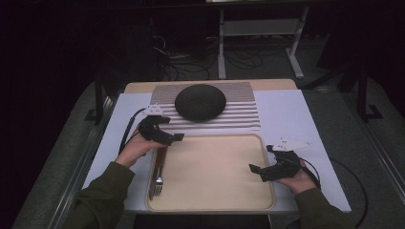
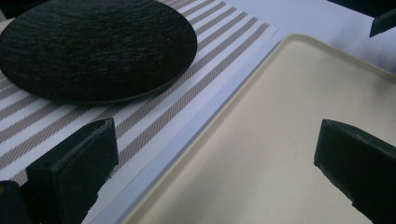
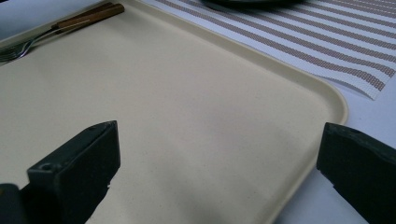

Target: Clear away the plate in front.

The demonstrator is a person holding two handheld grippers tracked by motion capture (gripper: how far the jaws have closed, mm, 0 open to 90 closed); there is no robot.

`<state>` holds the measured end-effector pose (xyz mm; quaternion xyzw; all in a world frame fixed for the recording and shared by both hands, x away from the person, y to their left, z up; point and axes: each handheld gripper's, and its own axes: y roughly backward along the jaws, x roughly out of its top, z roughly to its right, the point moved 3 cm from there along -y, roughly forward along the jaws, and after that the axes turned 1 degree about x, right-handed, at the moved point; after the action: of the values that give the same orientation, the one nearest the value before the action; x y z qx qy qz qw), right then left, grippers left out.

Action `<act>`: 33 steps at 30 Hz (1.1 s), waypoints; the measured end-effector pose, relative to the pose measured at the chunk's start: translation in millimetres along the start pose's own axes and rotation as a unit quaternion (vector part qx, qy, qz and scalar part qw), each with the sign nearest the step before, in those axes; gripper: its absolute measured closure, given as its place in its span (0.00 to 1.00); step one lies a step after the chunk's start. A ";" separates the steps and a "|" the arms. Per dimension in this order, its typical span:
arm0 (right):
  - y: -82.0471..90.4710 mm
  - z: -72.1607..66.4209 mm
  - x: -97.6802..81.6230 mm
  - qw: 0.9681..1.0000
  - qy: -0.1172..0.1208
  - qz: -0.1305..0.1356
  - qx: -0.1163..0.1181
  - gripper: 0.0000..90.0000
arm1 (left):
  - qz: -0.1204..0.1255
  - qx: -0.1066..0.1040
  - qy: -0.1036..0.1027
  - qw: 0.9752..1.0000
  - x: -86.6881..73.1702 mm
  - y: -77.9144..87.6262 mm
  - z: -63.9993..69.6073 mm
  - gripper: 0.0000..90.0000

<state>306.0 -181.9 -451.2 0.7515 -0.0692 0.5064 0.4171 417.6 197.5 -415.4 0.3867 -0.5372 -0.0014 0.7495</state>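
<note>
both pairs of black fingers stand spread wide with nothing between them: in the left gripper view one finger (image 2: 74, 172) hangs over the striped mat and the other over the tray, and in the right gripper view one finger (image 3: 77, 170) hangs over the tray while the other sits past its rim. the wide, shallow cream plastic tray (image 1: 217, 205) lies at the near middle of the table, and the left gripper (image 1: 165, 137) hovers at its far left corner while the right gripper (image 1: 260, 171) hovers at its right edge, both pointing inward over the bare cream surface. along the tray's left side lies a metal fork with a brown wooden handle (image 1: 158, 177), tines toward the person, with a second wooden handle just beside it; the right gripper view shows these (image 3: 70, 23) at the far side of the tray. just beyond the tray's far rim lies a brown-and-white striped woven placemat (image 1: 243, 114), and on it rests a round, dark, textured plate (image 1: 200, 101), which the left gripper view shows close by (image 2: 93, 46). everything sits on a white sheet covering the table (image 1: 286, 109), with a strip of pale wood showing at the far edge. the person's forearms in olive green sleeves (image 1: 102, 195) come in from the near side.
</note>
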 end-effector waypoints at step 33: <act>0.9 0.5 -0.4 1.000 0.000 0.002 0.003 0.00 | 0.024 0.017 0.000 1.000 37.5 -65.5 -38.1 0.00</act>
<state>305.7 -182.9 -451.1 0.7524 -0.0696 0.5076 0.4141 491.2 158.0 -428.0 0.3866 -0.5466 0.0253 0.7424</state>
